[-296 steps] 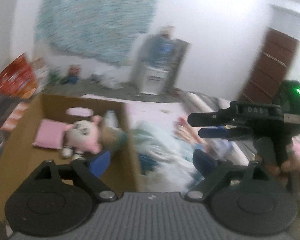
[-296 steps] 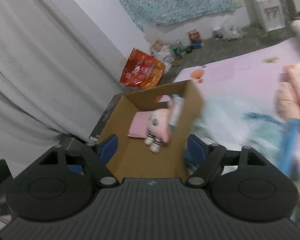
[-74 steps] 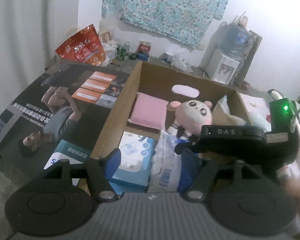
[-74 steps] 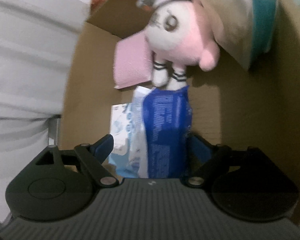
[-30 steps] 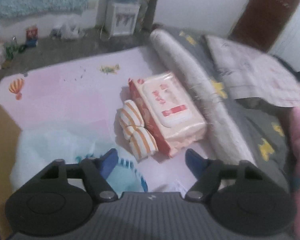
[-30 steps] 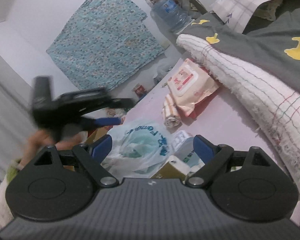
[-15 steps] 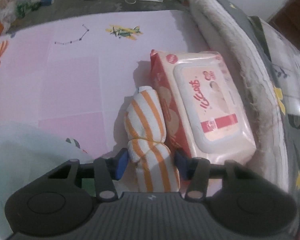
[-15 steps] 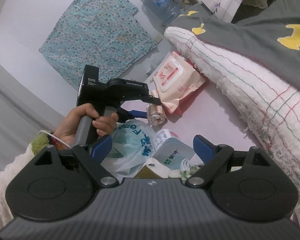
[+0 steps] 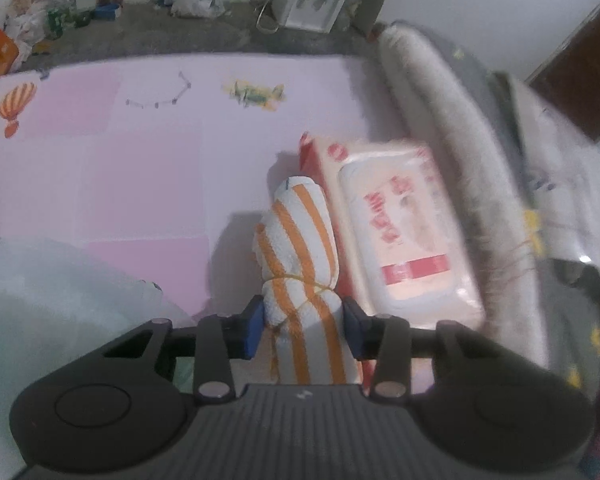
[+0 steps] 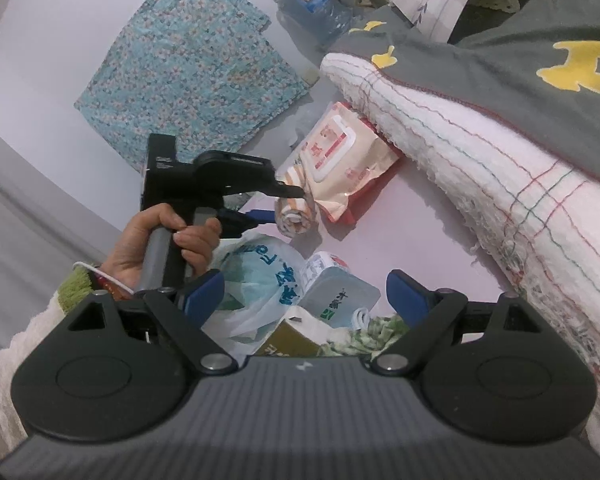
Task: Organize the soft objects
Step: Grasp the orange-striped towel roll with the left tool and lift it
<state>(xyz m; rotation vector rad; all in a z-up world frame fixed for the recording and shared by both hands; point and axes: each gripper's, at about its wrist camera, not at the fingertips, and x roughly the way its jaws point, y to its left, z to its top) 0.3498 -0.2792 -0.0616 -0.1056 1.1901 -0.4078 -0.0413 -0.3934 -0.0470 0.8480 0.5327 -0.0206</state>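
We clamp left gripper on striped towel roll, wipes pack touching its right. Lift straight, avoid dragging pack. Right gripper spread wide, empty.

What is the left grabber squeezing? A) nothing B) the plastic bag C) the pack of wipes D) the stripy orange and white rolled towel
D: the left gripper has its blue pads pressed on both sides of the rolled towel, with the wipes pack lying untouched beside it.
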